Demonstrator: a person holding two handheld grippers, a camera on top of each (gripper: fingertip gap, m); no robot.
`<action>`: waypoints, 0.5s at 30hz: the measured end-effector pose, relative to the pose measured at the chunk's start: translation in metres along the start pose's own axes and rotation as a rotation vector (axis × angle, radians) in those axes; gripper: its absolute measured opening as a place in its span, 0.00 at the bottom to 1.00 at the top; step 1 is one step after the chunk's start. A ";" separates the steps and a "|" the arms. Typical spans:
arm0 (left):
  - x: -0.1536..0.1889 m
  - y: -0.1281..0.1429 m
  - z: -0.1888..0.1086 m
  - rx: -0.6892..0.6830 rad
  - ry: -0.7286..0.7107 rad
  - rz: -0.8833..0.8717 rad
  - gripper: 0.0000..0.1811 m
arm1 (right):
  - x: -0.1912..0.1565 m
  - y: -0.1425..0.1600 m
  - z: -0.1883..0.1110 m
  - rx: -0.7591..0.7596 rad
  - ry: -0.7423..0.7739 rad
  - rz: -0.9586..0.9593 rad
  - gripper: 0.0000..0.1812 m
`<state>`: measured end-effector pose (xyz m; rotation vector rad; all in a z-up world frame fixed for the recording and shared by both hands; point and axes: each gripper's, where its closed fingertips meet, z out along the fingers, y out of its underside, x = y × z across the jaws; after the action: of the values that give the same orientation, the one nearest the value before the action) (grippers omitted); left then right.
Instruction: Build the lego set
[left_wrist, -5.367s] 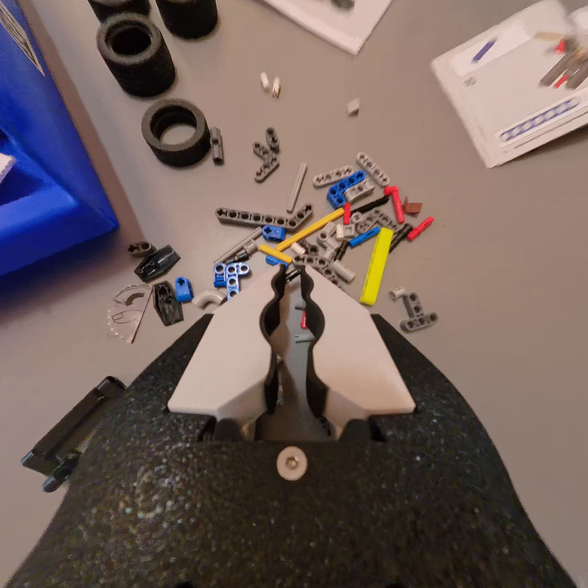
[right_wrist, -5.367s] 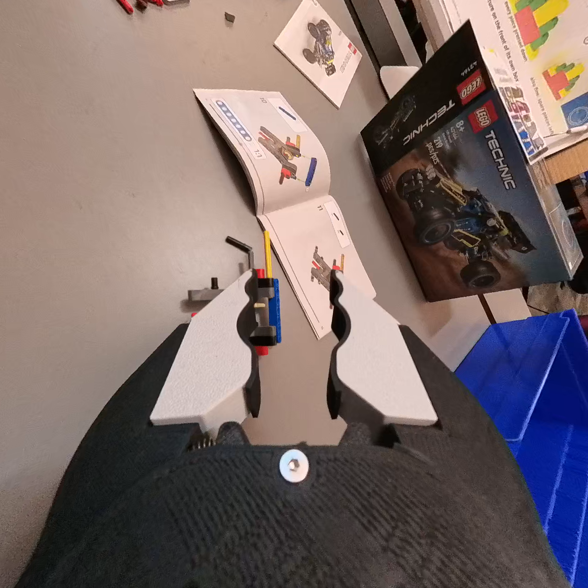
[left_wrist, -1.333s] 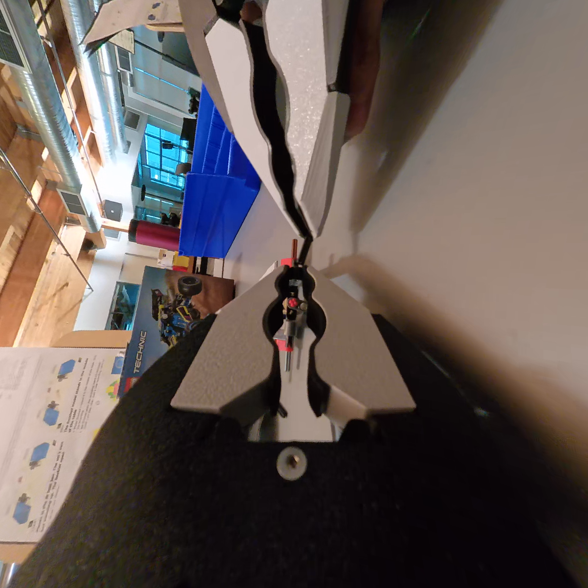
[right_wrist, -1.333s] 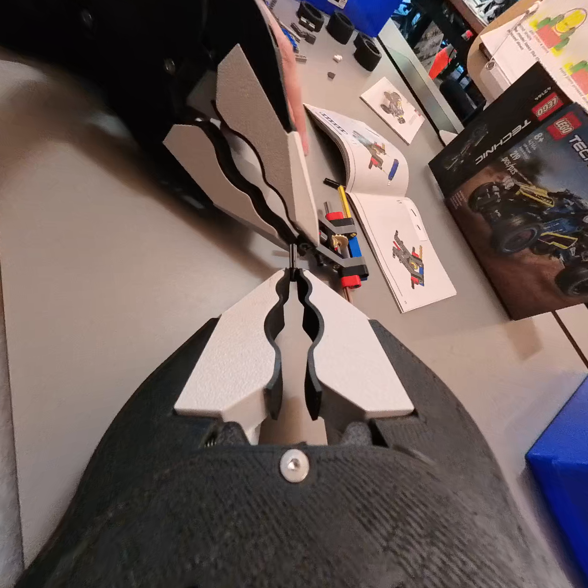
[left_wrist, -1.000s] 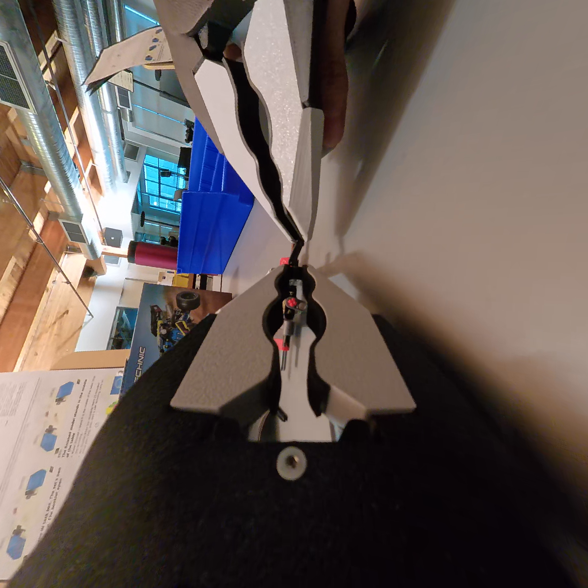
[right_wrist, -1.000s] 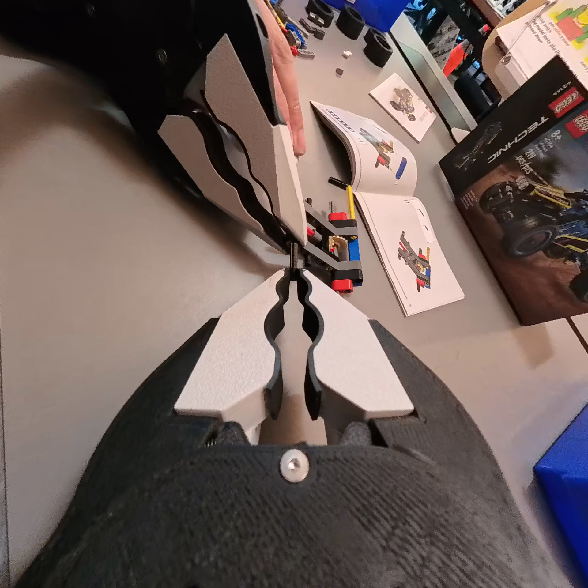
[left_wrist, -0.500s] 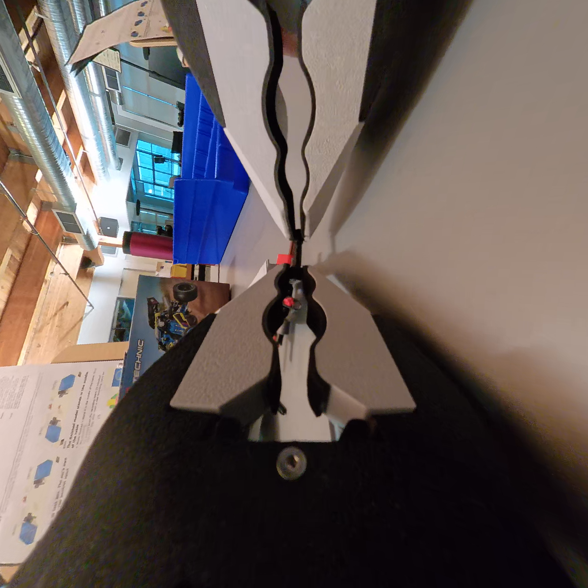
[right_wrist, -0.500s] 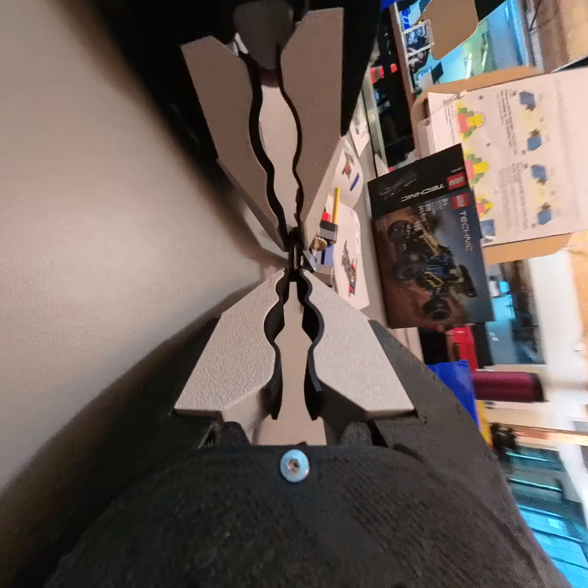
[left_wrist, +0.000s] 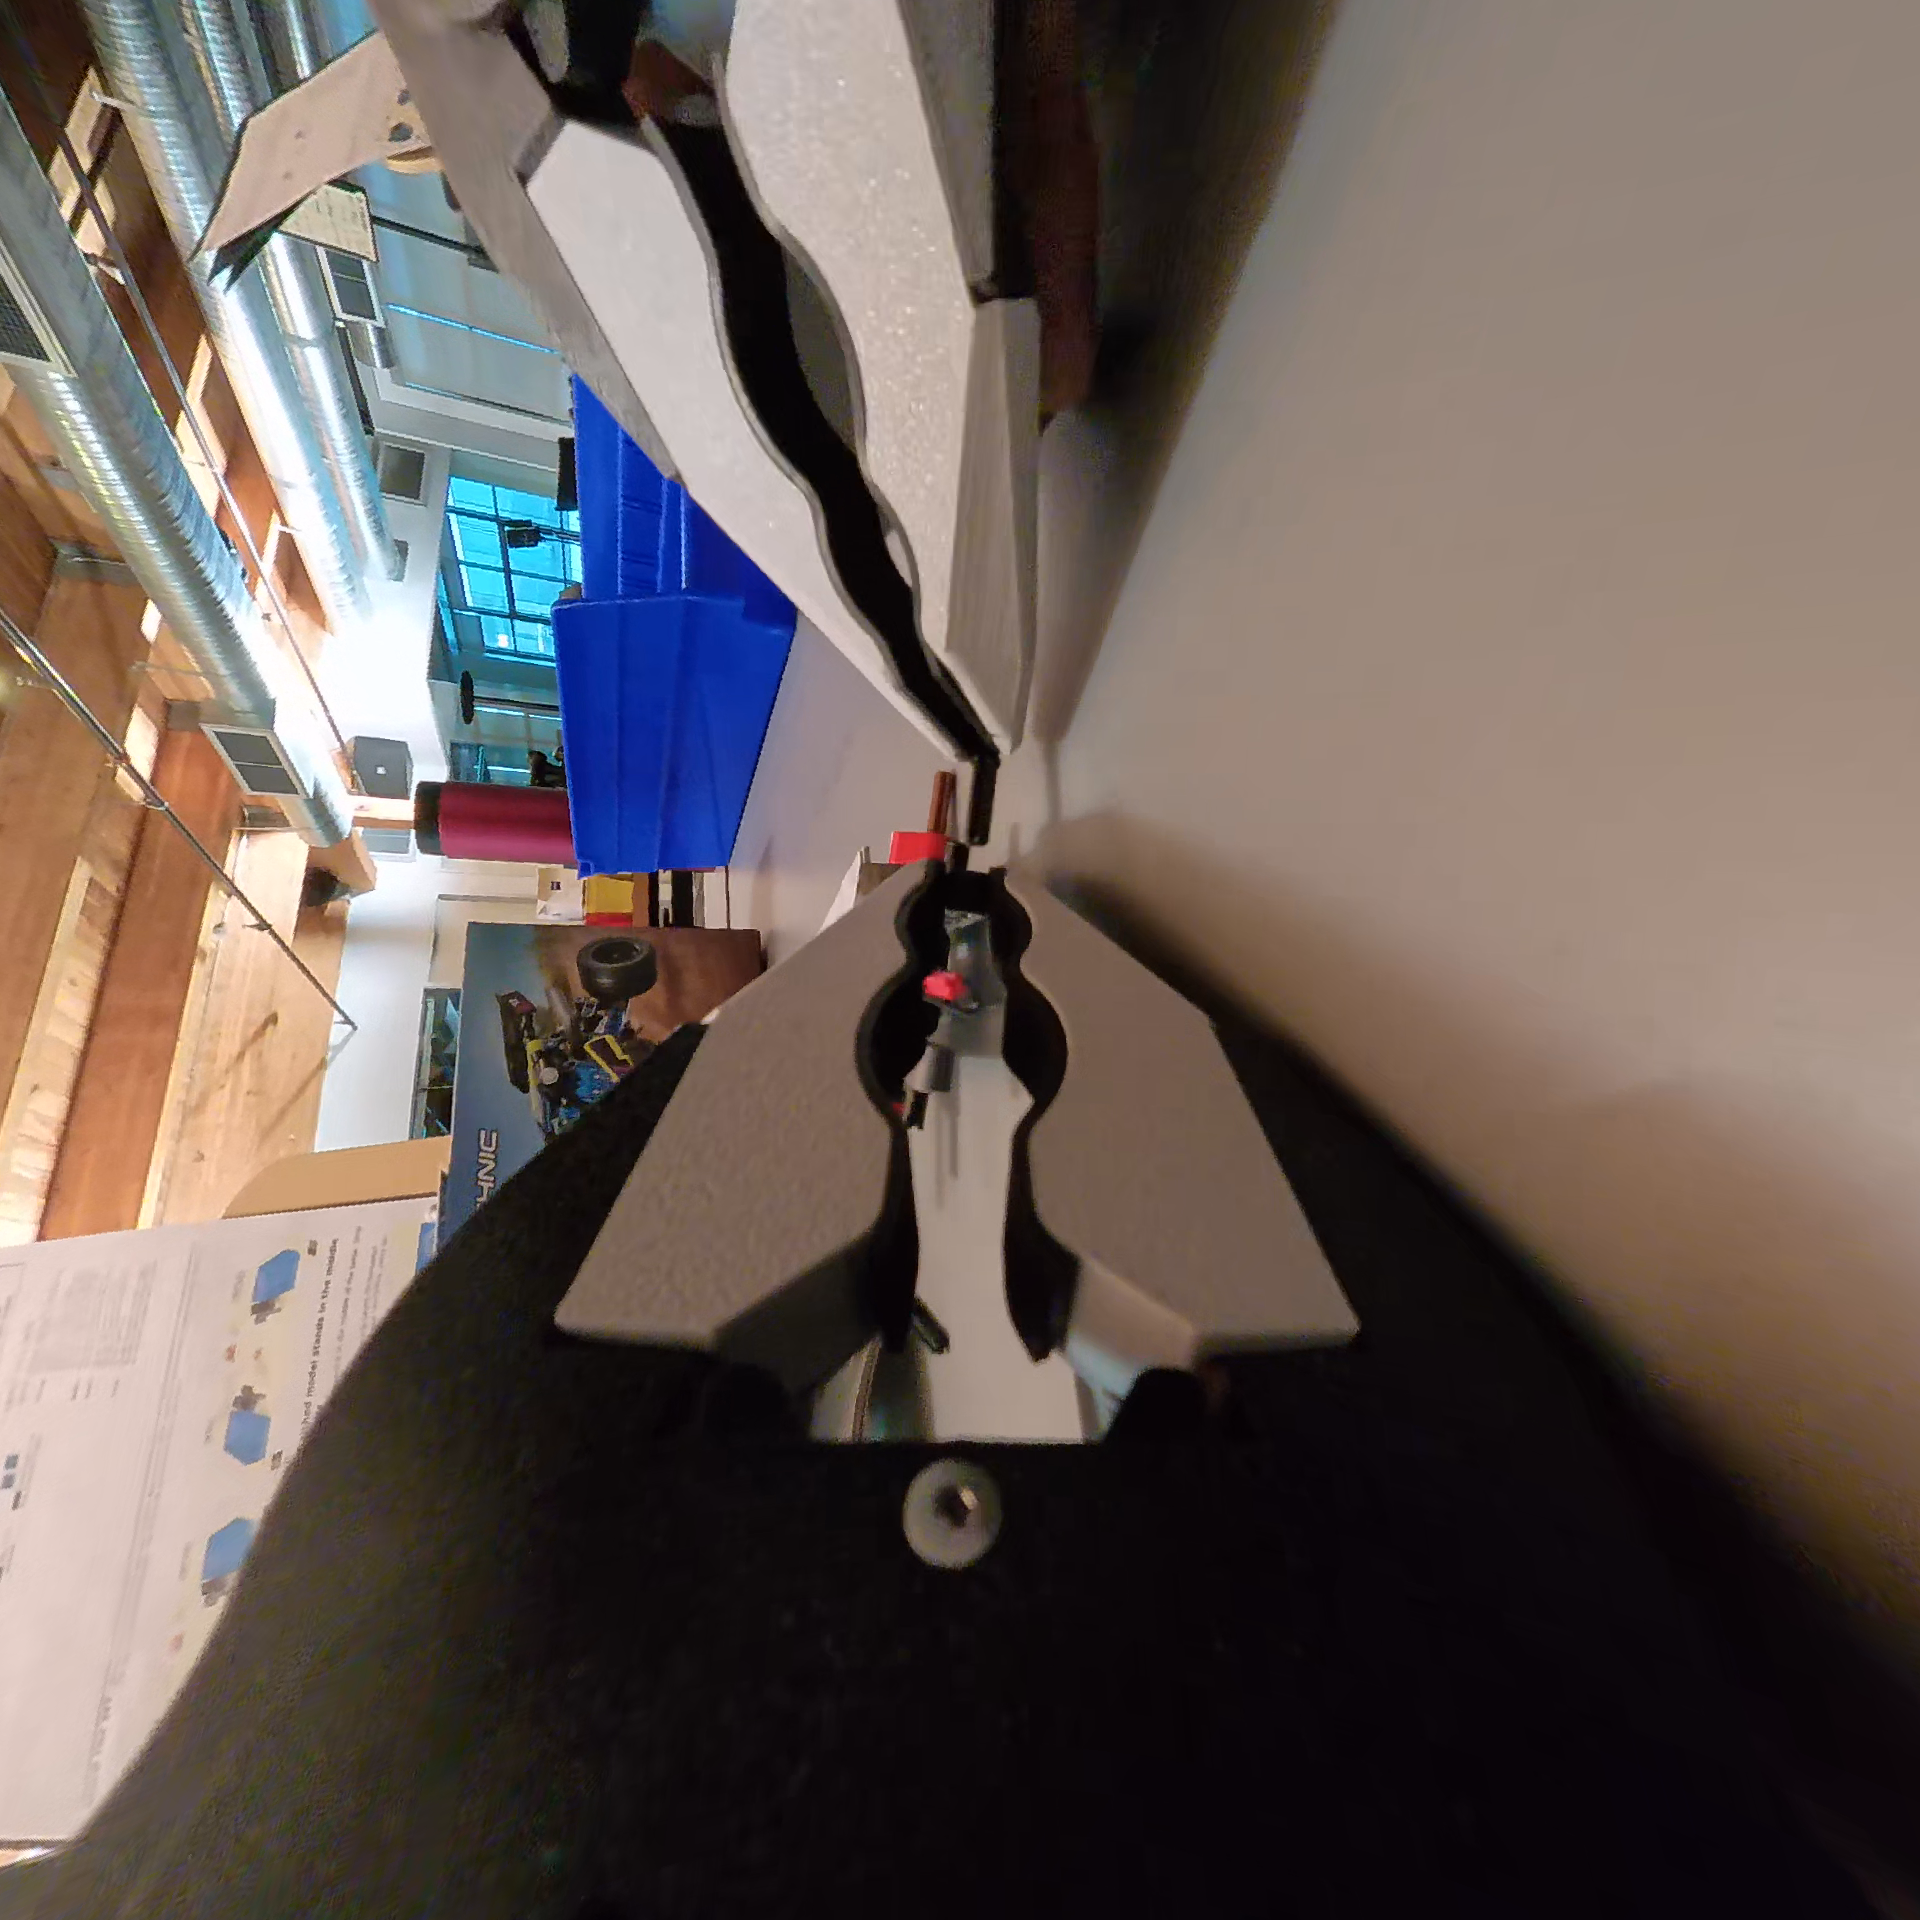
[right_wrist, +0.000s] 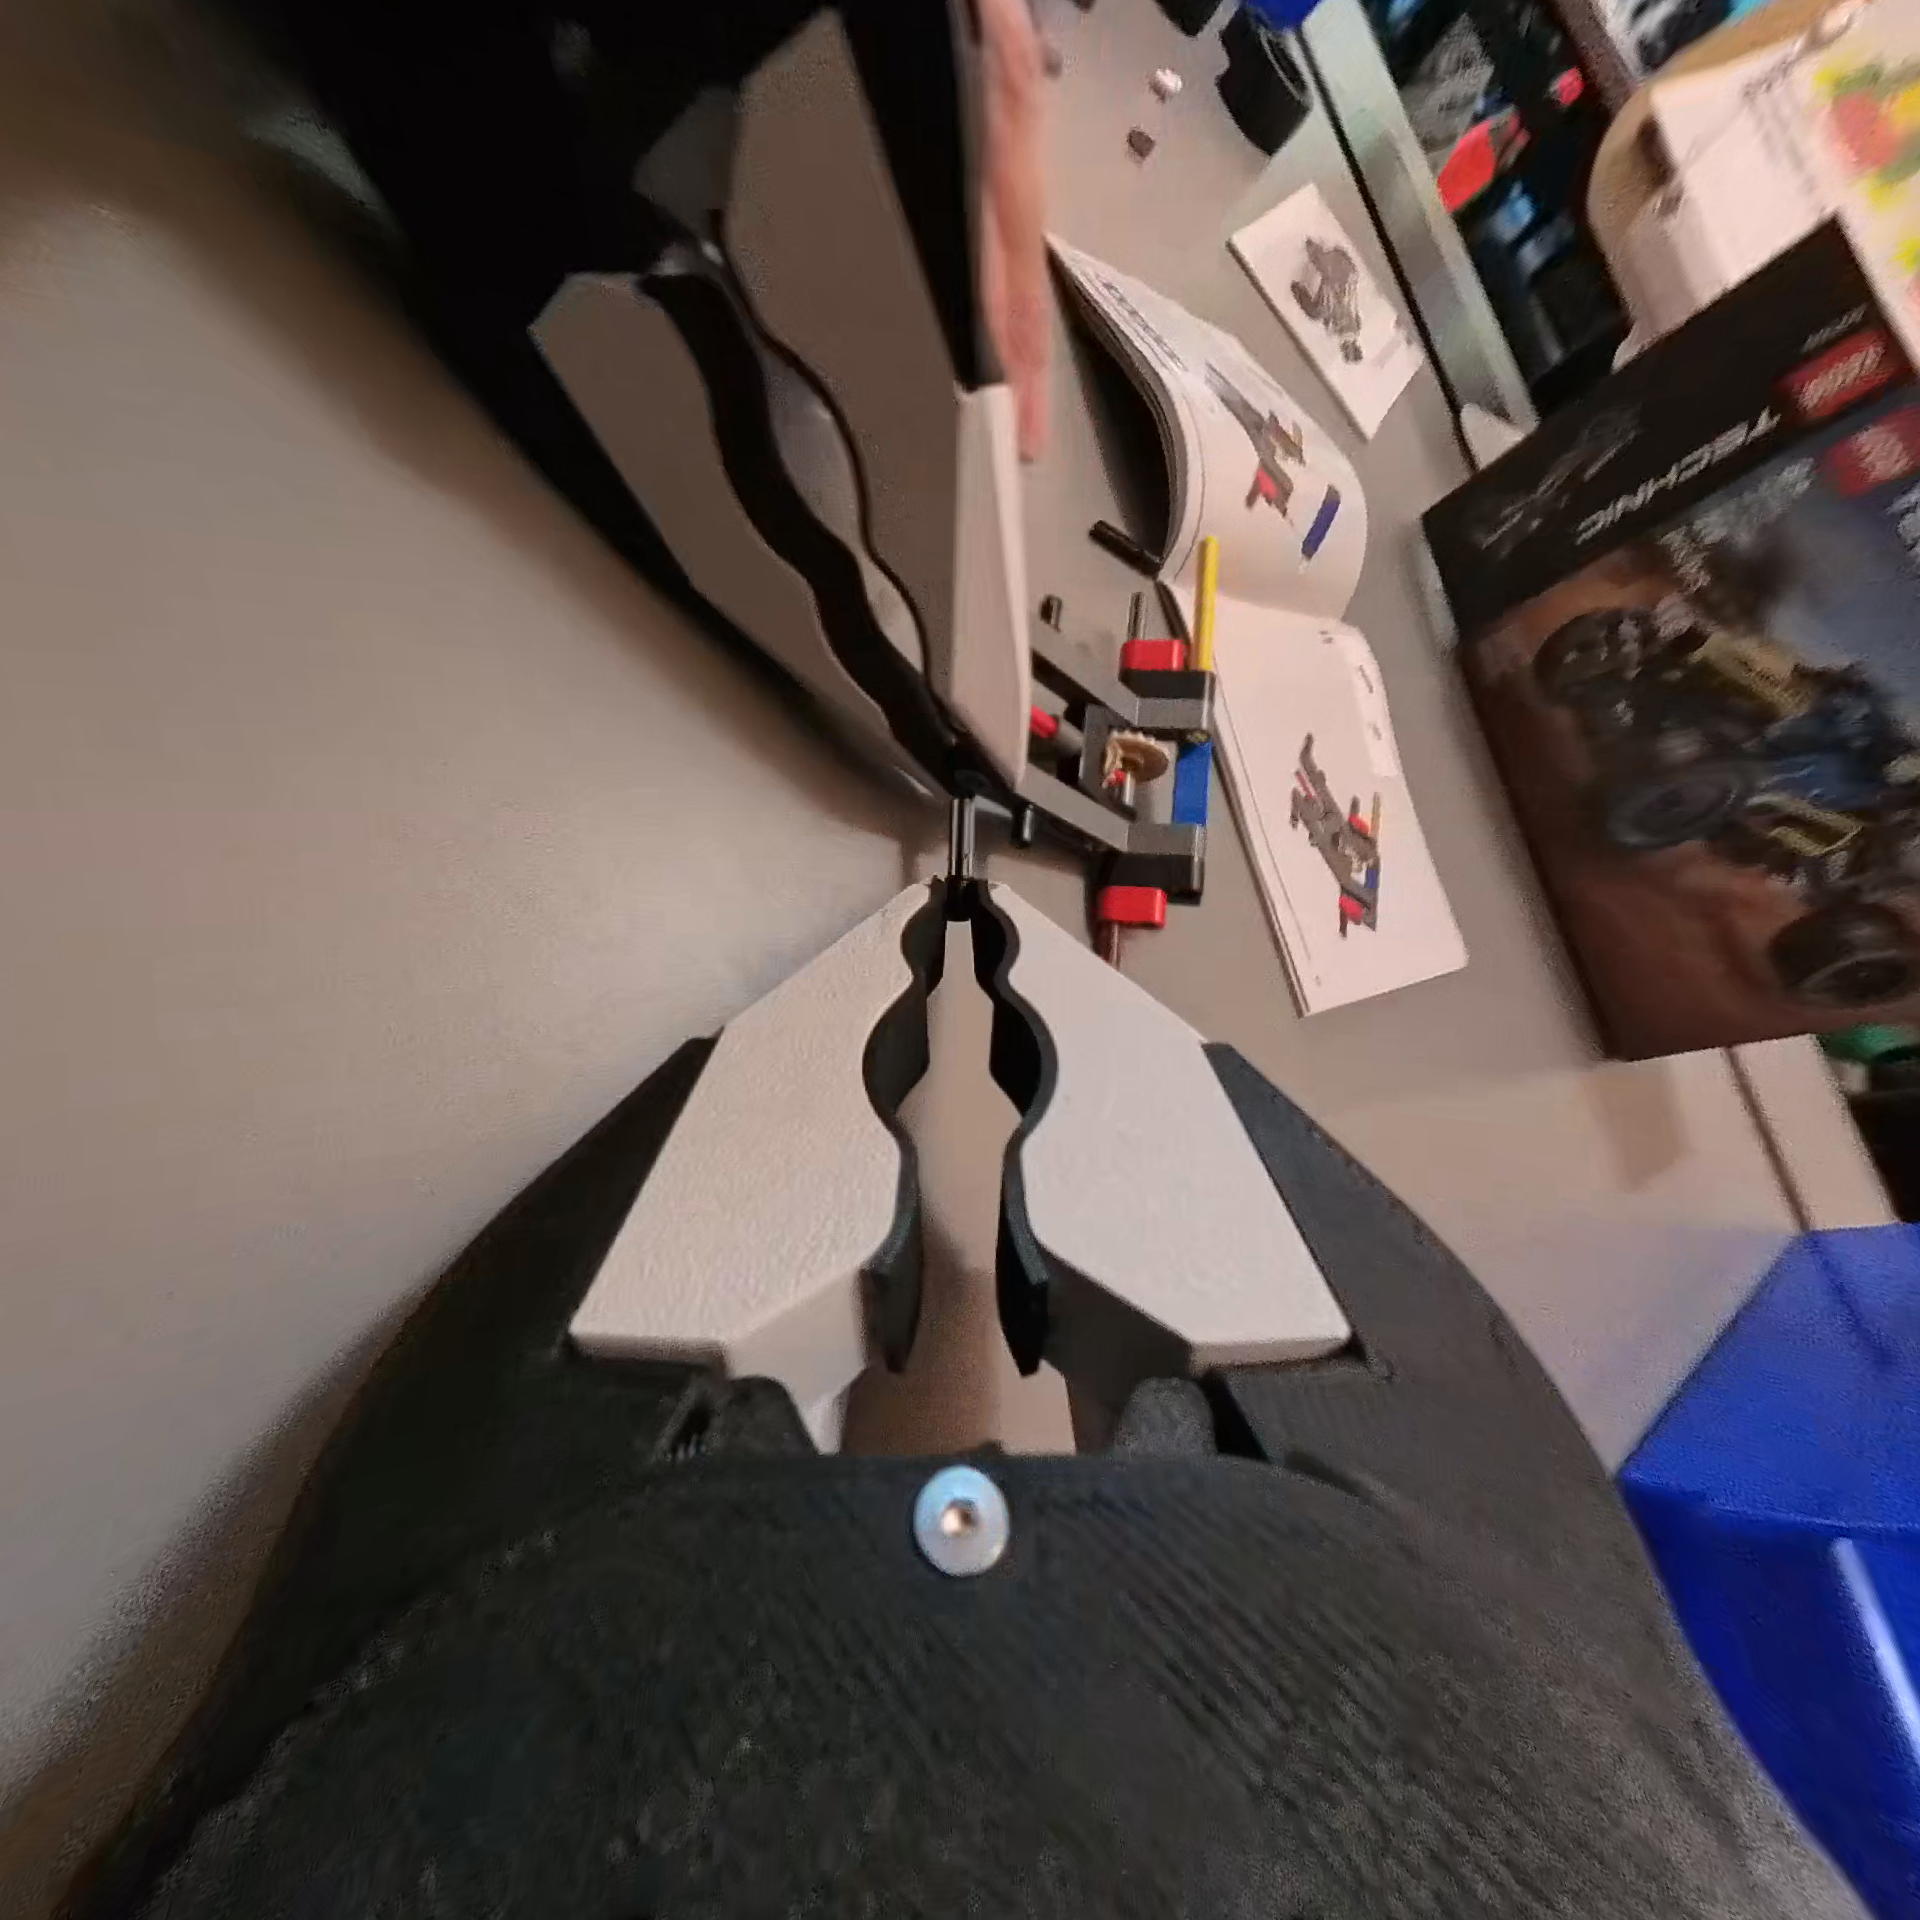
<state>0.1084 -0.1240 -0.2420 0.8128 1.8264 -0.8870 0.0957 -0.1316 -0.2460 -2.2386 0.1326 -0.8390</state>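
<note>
Lego assembly (right_wrist: 1138, 769): the grey frame with red, blue and yellow parts; you hold it low over the table (right_wrist: 364, 623), just beside the open instruction booklet (right_wrist: 1278, 644).
Set box (right_wrist: 1704, 727): dark printed carton standing past the booklet, well apart from your work.
Blue bin (right_wrist: 1787, 1475): at the table's near right edge; no part in this step.
Left gripper (right_wrist: 961, 774): you have its jaws pressed together, pinching the assembly at its near end. In its own view, grey and red parts of the assembly show between the fingers (left_wrist: 1122, 1101).
Right gripper (right_wrist: 958, 883): your jaws are pinched on the black pin (right_wrist: 961, 831), which stands straight out from the tips and bridges the short gap to the other gripper's tips.
Step in hand: judged from the tip-to-tip alignment, you are seating the pin into a hole at the held end of the assembly; whether it has entered cannot be told, since the hole is hidden.
Next move: push along the pin's own axis while your left gripper braces the assembly; let go only once the pin sits firm.
Caution: a tilted push may well jam the pin or flick it out of your grip.
</note>
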 end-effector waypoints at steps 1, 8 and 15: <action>0.000 0.000 0.000 0.001 0.000 0.002 0.03 | 0.000 0.001 0.000 -0.003 -0.027 0.023 0.01; 0.000 -0.001 -0.001 0.002 -0.008 0.033 0.03 | -0.008 0.008 -0.002 -0.041 -0.236 0.253 0.03; 0.001 -0.002 -0.001 -0.007 -0.021 0.091 0.03 | -0.009 0.009 -0.002 -0.060 -0.317 0.407 0.03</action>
<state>0.1058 -0.1242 -0.2418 0.8722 1.7585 -0.8279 0.0888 -0.1367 -0.2557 -2.2580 0.4491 -0.2633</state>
